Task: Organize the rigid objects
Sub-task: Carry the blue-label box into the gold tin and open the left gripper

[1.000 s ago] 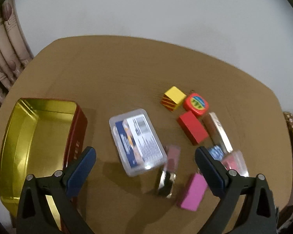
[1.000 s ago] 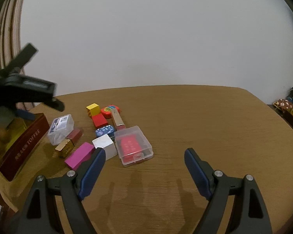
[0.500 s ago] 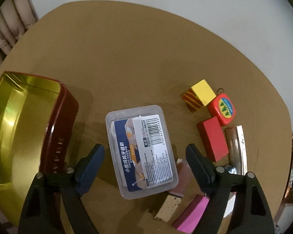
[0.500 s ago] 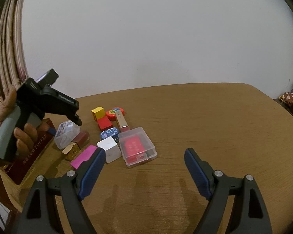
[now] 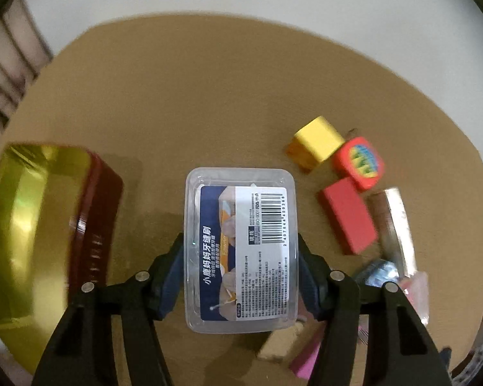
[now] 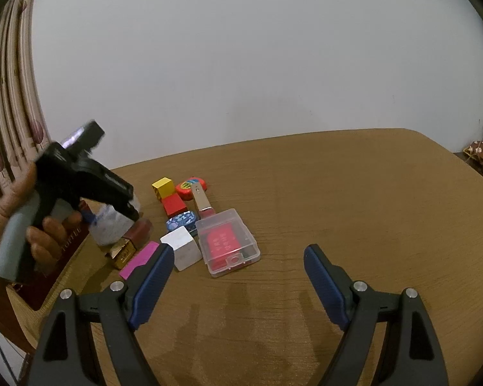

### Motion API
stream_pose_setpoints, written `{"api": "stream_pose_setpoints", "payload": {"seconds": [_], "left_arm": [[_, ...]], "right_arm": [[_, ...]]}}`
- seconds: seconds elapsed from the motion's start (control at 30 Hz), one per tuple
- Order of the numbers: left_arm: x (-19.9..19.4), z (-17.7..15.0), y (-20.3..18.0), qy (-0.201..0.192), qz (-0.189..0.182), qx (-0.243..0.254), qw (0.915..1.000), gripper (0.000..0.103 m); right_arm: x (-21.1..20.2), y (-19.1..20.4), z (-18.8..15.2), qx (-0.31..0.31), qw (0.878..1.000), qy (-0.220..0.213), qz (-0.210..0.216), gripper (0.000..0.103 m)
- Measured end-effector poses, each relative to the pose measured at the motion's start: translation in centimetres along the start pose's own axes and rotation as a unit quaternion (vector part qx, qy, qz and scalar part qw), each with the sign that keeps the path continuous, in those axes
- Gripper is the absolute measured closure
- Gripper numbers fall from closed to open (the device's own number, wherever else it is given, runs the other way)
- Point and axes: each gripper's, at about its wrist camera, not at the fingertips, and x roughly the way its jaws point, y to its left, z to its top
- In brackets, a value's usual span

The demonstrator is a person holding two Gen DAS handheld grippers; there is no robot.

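Observation:
My left gripper (image 5: 240, 257) is shut on a clear plastic box with a blue and white label (image 5: 241, 244), its blue pads pressed on the box's two long sides. The same box shows in the right wrist view (image 6: 111, 223), held in the left gripper (image 6: 112, 209) and partly hidden by it. An open red tin with a gold inside (image 5: 32, 238) stands just left of the box. My right gripper (image 6: 235, 276) is open and empty above the wooden table (image 6: 338, 209), to the right of the pile.
On the table lie a yellow cube (image 5: 317, 141), a red round-cornered tape measure (image 5: 360, 162), a red block (image 5: 347, 215), a silver bar (image 5: 397, 222), a pink block (image 6: 138, 259), a white cube (image 6: 183, 247), a clear box with red contents (image 6: 227, 241) and a gold and maroon box (image 6: 125, 247).
My left gripper moved down over the labelled clear box and closed on its sides. The right gripper stayed open and hardly moved.

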Motion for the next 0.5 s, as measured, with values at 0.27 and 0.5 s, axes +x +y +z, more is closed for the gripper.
{"api": "stream_pose_setpoints", "payload": {"seconds": [0.27, 0.5], "left_arm": [[-8.6, -1.0, 5.9, -0.037, 0.002, -0.02, 0.9991, 0.045], [-6.7, 0.5, 17.6, 0.0, 0.058, -0.064, 0.9963, 0.045]], "right_arm": [[0.3, 0.2, 0.0, -0.008, 1.0, 0.005, -0.007, 0.018], [0.8, -0.1, 0.2, -0.006, 1.0, 0.014, -0.01, 0.018]]}}
